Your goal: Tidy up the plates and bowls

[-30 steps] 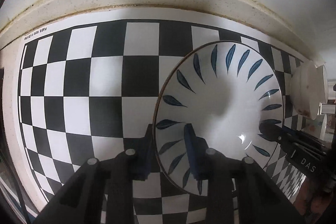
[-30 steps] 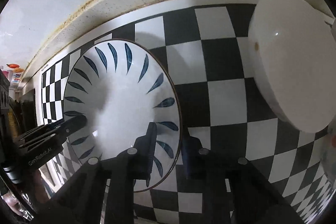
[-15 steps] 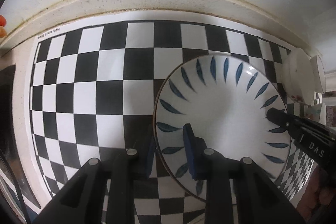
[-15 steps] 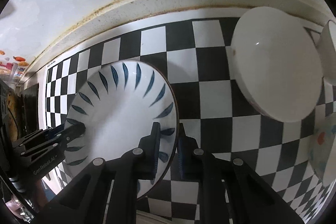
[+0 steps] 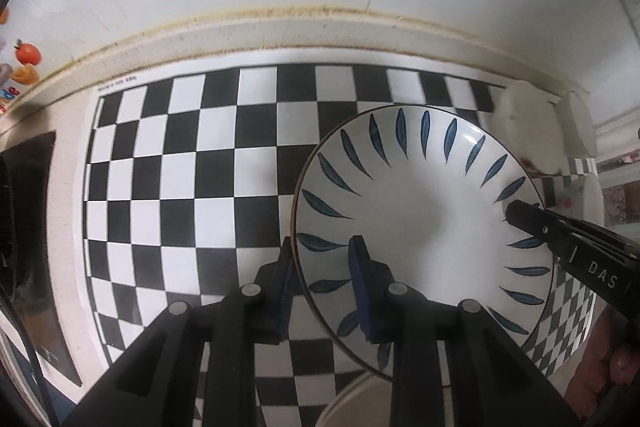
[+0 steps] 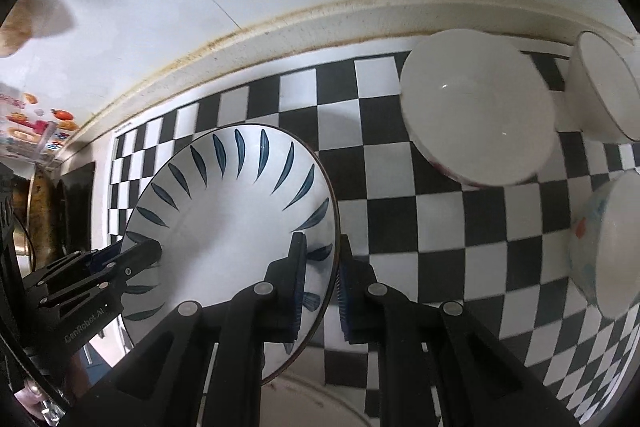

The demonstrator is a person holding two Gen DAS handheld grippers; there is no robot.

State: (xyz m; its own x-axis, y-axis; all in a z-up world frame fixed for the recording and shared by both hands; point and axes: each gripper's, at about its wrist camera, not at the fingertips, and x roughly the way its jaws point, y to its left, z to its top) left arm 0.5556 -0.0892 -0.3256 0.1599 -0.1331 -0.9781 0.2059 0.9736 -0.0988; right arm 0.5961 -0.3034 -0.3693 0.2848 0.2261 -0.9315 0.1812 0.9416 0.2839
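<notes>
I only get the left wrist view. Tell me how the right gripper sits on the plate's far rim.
Observer: In the right wrist view the right gripper has its jaws on the rim of the plate, one inside and one outside.
Operator: Report what stands to the right of the plate. It is blurred here.
Observer: A large white bowl stands on the checkered mat, apart from the plate.
Operator: Name anything nearer than that bowl.
Observer: A bowl with red and blue marks sits at the right edge of the view, separate from the white one.
</notes>
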